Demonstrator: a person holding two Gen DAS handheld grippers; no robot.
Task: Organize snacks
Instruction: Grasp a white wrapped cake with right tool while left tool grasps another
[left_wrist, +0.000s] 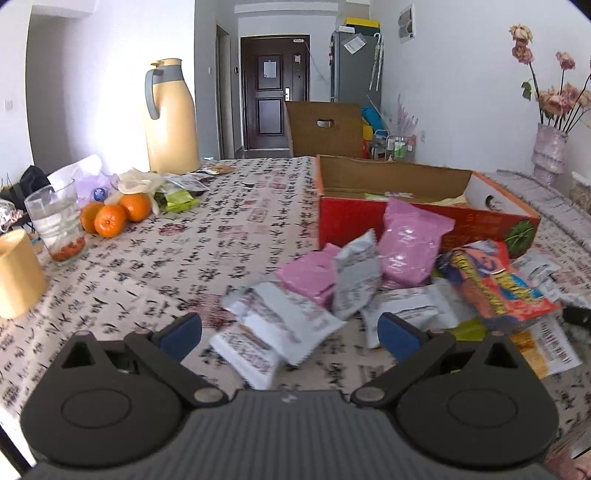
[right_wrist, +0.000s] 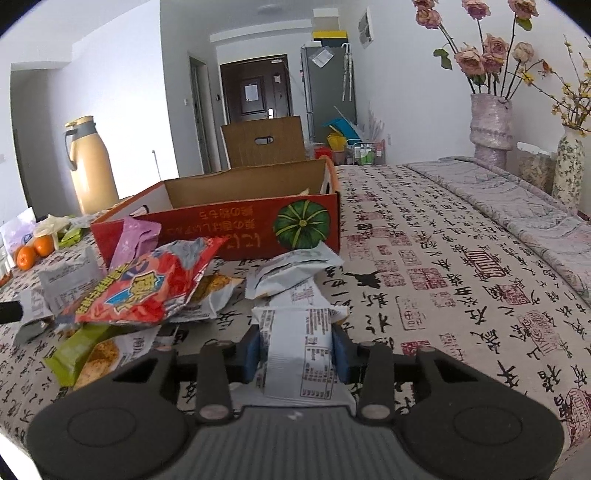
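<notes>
Snack packets lie heaped on the table before a red cardboard box (left_wrist: 424, 221) with a pumpkin picture (right_wrist: 302, 225). My right gripper (right_wrist: 297, 352) is shut on a white snack packet (right_wrist: 299, 354) with printed text, its blue pads pressing both sides. My left gripper (left_wrist: 290, 334) is open above a white packet (left_wrist: 273, 332), its blue fingers (left_wrist: 181, 336) wide apart. Pink packets (left_wrist: 410, 243) lean against the box. A red and orange snack bag (right_wrist: 147, 284) tops the pile, also visible in the left wrist view (left_wrist: 498, 284). A green packet (right_wrist: 81, 347) lies under it.
A yellow thermos jug (left_wrist: 171, 118) stands at the table's far side, with oranges (left_wrist: 110, 218), a glass (left_wrist: 55, 221) and a yellow cup (left_wrist: 18, 273) at the left. Vases of dried flowers (right_wrist: 491, 125) stand at the right. A brown carton (left_wrist: 325, 129) sits beyond the table.
</notes>
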